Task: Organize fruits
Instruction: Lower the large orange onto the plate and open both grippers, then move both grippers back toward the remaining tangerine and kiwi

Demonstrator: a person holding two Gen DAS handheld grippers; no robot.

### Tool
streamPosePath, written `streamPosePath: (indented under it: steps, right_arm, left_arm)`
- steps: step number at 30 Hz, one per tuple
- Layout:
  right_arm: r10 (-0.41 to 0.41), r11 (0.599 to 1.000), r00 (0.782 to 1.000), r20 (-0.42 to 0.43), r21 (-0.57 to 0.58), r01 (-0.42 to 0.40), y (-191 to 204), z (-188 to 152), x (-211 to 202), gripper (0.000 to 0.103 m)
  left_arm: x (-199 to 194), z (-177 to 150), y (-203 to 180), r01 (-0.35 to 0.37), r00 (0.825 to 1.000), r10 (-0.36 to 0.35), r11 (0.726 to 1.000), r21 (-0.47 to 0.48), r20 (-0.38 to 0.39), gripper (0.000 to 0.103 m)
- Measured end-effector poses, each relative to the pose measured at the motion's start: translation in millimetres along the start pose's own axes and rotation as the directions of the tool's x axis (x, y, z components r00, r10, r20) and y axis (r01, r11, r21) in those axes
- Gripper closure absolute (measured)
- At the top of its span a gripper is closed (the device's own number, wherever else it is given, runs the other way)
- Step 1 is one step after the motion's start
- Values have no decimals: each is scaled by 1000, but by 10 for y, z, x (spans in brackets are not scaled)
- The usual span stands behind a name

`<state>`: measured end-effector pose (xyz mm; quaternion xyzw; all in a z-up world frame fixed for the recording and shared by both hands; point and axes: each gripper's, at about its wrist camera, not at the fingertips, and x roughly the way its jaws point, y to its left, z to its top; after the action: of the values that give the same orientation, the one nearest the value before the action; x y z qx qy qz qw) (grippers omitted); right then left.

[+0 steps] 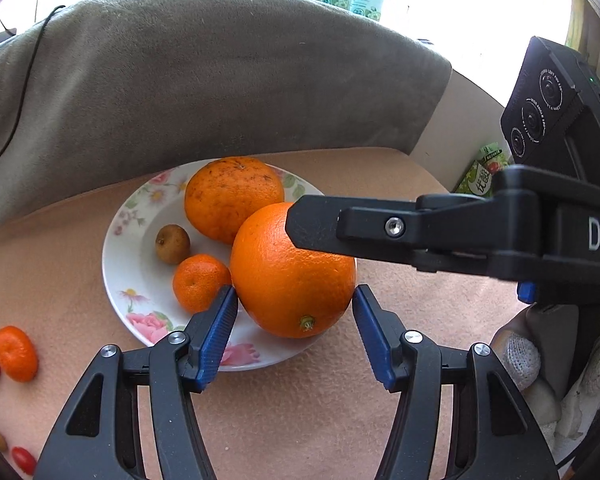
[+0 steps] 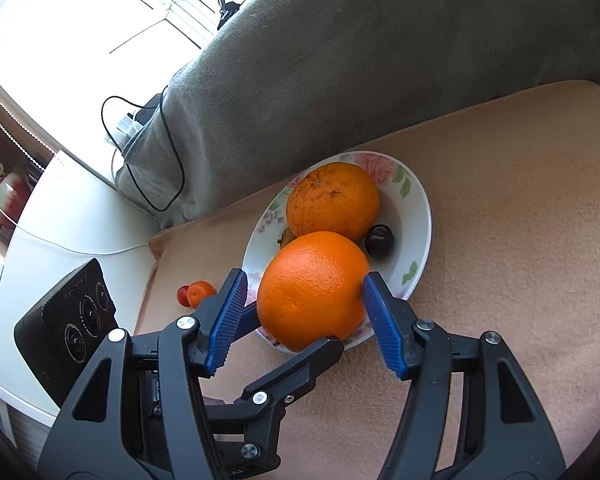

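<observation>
A big orange (image 1: 292,272) sits at the near rim of a flowered plate (image 1: 140,272) on a tan cushion (image 1: 420,360). The left gripper (image 1: 295,300) and right gripper (image 2: 304,292) both have fingers half-open, straddling it; whether either grips it I cannot tell.

Both wrist cameras look steeply down, close over the flowered plate (image 1: 118,264) near the beige cushion's back edge. Each faces the grey backrest (image 2: 380,60), one from the left, one from the right. They share the big orange (image 1: 292,276).
</observation>
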<state>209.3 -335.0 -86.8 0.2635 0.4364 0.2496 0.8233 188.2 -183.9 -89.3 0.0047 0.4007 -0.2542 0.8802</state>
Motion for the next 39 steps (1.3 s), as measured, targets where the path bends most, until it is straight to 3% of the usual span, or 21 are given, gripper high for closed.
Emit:
streamPosePath:
  steps: [14, 17, 18, 22, 26, 39]
  right_arm:
    - [-25, 999, 999, 29, 30, 24, -33, -35, -149, 38]
    - [-35, 999, 999, 36, 18, 34, 17, -42, -177, 24]
    - [-39, 999, 998, 42, 14, 38, 28, -49, -195, 23]
    - [-57, 998, 997, 45, -17, 58, 120, -75, -221, 22]
    - [-81, 995, 995, 55, -49, 83, 208, -116, -245, 15]
    - [-151, 967, 981, 122, -188, 172, 561, -291, -324, 14]
  left_arm:
    - [-282, -64, 41, -13, 999, 13, 1000, 0, 49, 43]
    - [-347, -64, 15, -17, 998, 17, 1000, 1, 63, 38]
    - [-393, -91, 23, -20, 998, 20, 1000, 2, 66, 37]
    - [-497, -142, 32, -29, 997, 28, 1000, 1, 75, 32]
    - [-572, -164, 87, -42, 996, 42, 999, -5, 80, 32]
    - [-874, -314, 294, -89, 989, 93, 995, -38, 119, 31]
